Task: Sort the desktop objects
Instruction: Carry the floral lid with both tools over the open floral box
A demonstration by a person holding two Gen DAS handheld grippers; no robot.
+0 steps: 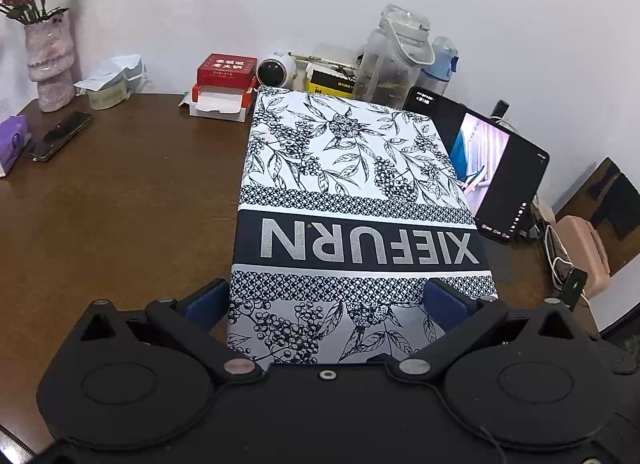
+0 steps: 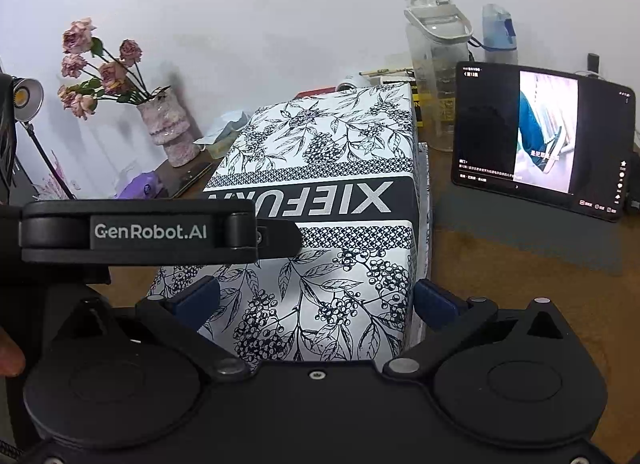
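Note:
A large box point(image 1: 352, 192) printed with black-and-white leaves and the word XIEFURN lies on the brown desk point(image 1: 120, 216). My left gripper point(image 1: 328, 300) is open wide over the box's near end. Its left pad sits just beside the box's left side and its right pad overlaps the top. In the right wrist view the same box point(image 2: 328, 168) fills the middle. My right gripper point(image 2: 316, 300) is open wide too, with the right pad by the box's right edge and the left pad overlapping the near left corner. The left gripper point(image 2: 288, 238) reaches in from the left over the box.
A tablet point(image 2: 540, 136) stands lit at the right. Behind the box are two water bottles point(image 1: 394, 60), red boxes point(image 1: 224, 80) and a white camera point(image 1: 276, 70). At the left are a vase of flowers point(image 1: 50, 60), a phone point(image 1: 60, 134) and a purple pack point(image 1: 12, 140).

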